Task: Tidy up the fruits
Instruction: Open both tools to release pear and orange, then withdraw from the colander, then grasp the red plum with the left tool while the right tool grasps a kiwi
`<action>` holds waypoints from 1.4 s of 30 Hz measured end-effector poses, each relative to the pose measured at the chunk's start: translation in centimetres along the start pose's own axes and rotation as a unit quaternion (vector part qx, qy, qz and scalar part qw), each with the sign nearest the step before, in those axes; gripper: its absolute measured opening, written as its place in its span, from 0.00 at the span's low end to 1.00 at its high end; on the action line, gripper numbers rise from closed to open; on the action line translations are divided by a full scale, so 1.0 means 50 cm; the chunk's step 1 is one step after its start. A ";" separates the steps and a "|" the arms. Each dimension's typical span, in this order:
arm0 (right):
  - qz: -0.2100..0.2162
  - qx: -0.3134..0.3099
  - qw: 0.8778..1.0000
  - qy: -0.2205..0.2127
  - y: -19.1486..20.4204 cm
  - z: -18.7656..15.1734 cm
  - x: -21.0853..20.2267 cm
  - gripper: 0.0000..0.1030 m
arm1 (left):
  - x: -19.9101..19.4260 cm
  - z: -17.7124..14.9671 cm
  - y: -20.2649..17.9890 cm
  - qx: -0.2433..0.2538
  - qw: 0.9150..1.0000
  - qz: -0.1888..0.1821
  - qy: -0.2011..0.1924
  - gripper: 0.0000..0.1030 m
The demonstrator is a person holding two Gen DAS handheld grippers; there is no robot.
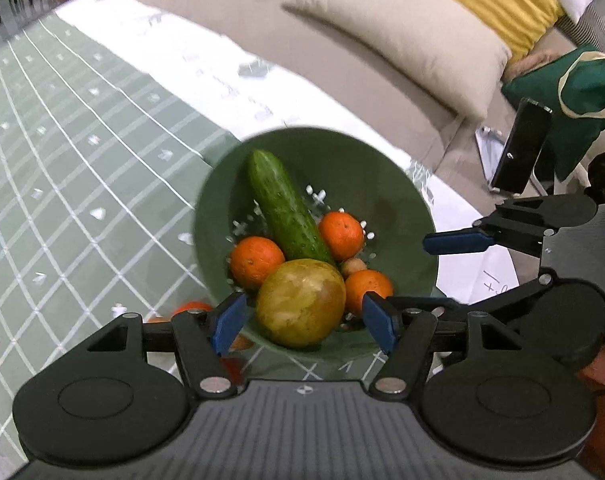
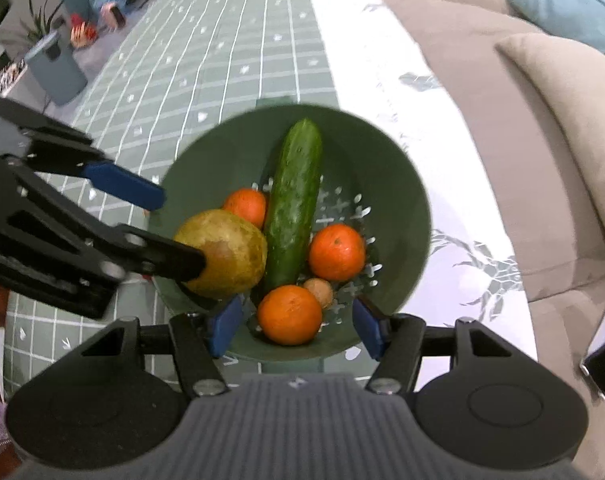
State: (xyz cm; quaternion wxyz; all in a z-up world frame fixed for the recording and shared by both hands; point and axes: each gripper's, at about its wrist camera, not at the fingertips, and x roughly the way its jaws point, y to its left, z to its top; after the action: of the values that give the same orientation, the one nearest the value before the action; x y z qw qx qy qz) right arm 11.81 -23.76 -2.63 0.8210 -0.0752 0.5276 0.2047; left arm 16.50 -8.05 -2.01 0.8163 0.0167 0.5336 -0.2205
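Note:
A green perforated bowl [image 1: 366, 168] [image 2: 394, 184] on the table holds a cucumber [image 1: 282, 212] [image 2: 296, 204], three oranges [image 1: 256, 262] [image 2: 336, 252], a large yellow-green pear-like fruit [image 1: 302, 304] [image 2: 230, 252] and a small brown nut [image 1: 352, 267] [image 2: 320, 291]. My left gripper [image 1: 304, 320] [image 2: 182, 232] hovers open over the bowl's near side, its fingers either side of the big fruit without pressing it. My right gripper [image 2: 298, 324] [image 1: 438, 272] is open above the nearest orange [image 2: 289, 314], with a gap on both sides.
The table has a green grid cloth [image 1: 62, 184] with a white border. Another orange [image 1: 192, 308] lies on the table outside the bowl, partly hidden by my left finger. A phone on a stand [image 1: 518, 148], a paper sheet [image 1: 494, 276] and a beige sofa with cushions [image 1: 402, 28] lie beyond.

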 end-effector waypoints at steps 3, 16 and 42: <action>-0.003 0.015 1.000 -0.026 0.013 -0.014 -0.030 0.57 | -0.039 -0.021 0.004 0.000 1.000 0.010 -0.029 0.75; -0.026 0.155 0.981 -0.115 0.103 -0.104 -0.073 0.57 | -0.119 -0.152 0.062 -0.062 0.991 0.054 -0.101 0.69; -0.023 0.157 0.981 -0.110 0.184 -0.136 0.051 0.12 | -0.005 -0.222 0.092 -0.122 0.989 0.038 -0.079 0.41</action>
State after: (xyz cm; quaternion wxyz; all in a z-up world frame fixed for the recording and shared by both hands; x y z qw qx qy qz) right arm 3.22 -17.06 -6.97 0.8803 0.0651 0.4576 0.1072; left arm 8.57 -0.93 -7.51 0.8598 -0.0801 0.4889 -0.1236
